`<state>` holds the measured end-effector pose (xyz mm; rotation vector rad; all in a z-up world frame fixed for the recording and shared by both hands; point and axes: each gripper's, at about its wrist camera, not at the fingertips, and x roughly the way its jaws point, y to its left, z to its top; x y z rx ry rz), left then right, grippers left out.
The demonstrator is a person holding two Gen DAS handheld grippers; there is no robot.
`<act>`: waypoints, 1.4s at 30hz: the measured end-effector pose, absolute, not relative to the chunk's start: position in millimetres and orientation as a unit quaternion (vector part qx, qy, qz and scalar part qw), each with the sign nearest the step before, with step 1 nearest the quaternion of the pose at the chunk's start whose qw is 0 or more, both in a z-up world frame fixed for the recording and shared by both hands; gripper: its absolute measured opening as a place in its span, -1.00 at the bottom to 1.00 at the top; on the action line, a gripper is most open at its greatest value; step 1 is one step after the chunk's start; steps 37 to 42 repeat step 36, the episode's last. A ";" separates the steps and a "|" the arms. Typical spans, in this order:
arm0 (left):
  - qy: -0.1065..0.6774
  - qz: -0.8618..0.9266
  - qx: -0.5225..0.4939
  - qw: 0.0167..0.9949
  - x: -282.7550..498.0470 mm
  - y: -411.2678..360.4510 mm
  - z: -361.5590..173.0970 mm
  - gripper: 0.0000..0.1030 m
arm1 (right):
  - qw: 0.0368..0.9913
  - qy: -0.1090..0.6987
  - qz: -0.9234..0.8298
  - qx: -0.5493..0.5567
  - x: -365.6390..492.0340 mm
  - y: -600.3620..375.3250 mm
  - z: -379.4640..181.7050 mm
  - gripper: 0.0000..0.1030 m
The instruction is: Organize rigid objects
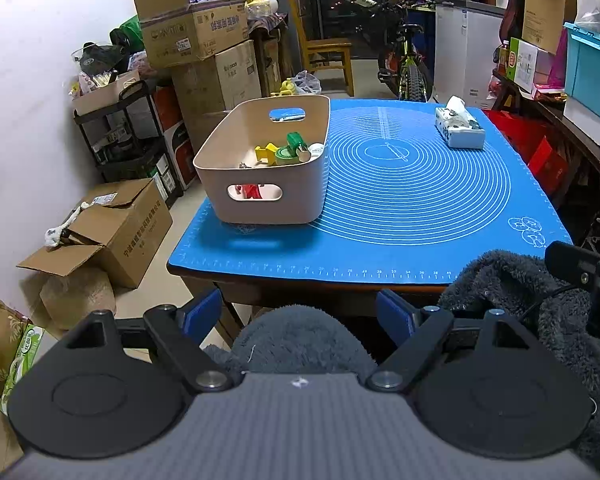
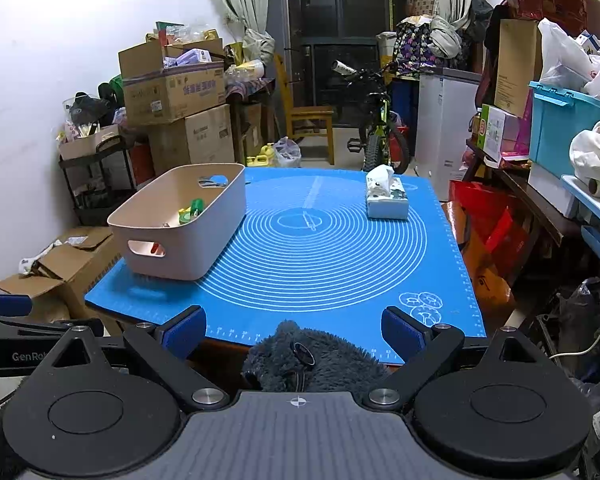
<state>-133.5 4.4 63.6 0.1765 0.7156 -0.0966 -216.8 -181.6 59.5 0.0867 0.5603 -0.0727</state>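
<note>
A beige plastic basket point(image 1: 260, 208) stands on the left side of the blue mat point(image 1: 400, 184); it also shows in the right wrist view point(image 2: 180, 252). Inside lie small rigid items: a green piece point(image 1: 296, 142), a yellow piece point(image 1: 266, 153), a green tape roll point(image 1: 285, 157), and a red item point(image 1: 252, 191) seen through the handle hole. My left gripper point(image 1: 300, 314) is open and empty, held back from the table's near edge. My right gripper point(image 2: 294, 330) is open and empty, also before the near edge.
A tissue pack point(image 1: 459, 128) sits at the mat's far right, also in the right wrist view point(image 2: 386, 198). Fluffy grey fabric point(image 1: 300, 334) lies below both grippers. Cardboard boxes point(image 1: 116, 232) stand left of the table; a bicycle point(image 1: 404, 60) and chair point(image 1: 324, 56) beyond.
</note>
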 end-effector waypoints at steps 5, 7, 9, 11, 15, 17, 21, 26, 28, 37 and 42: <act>0.349 -0.047 0.086 0.932 -133.4 4.7 64.3 0.64 | 0.959 0.278 -0.035 0.043 -217.5 -180.7 57.8 0.84; 0.349 -0.047 0.085 0.932 -133.3 4.5 64.9 0.64 | 0.959 0.278 -0.035 0.042 -217.8 -182.1 57.4 0.84; 0.349 -0.047 0.086 0.932 -133.3 4.7 64.9 0.64 | 0.959 0.277 -0.035 0.042 -218.1 -181.6 57.2 0.84; 0.350 -0.049 0.084 0.932 -133.2 4.5 65.6 0.64 | 0.959 0.278 -0.035 0.042 -217.8 -181.9 57.3 0.84; 0.350 -0.050 0.083 0.932 -132.1 5.4 66.9 0.64 | 0.958 0.282 -0.034 0.045 -219.5 -182.2 54.3 0.84; 0.350 -0.050 0.083 0.932 -131.7 5.4 67.5 0.65 | 0.958 0.282 -0.034 0.044 -219.3 -182.2 54.3 0.84; 0.351 -0.050 0.083 0.931 -132.3 5.2 67.4 0.65 | 0.957 0.285 -0.034 0.044 -220.6 -182.1 52.5 0.84; 0.353 -0.055 0.088 0.930 -132.5 3.8 67.8 0.65 | 0.956 0.286 -0.033 0.045 -222.4 -182.3 51.0 0.84; 0.353 -0.055 0.087 0.930 -132.6 4.2 67.5 0.65 | 0.957 0.286 -0.033 0.045 -222.9 -182.2 50.7 0.84; 0.353 -0.055 0.085 0.930 -132.8 3.5 67.9 0.65 | 0.956 0.286 -0.033 0.045 -221.8 -182.9 51.9 0.84; 0.353 -0.055 0.085 0.930 -132.8 3.5 67.9 0.65 | 0.956 0.286 -0.033 0.045 -221.8 -182.9 51.9 0.84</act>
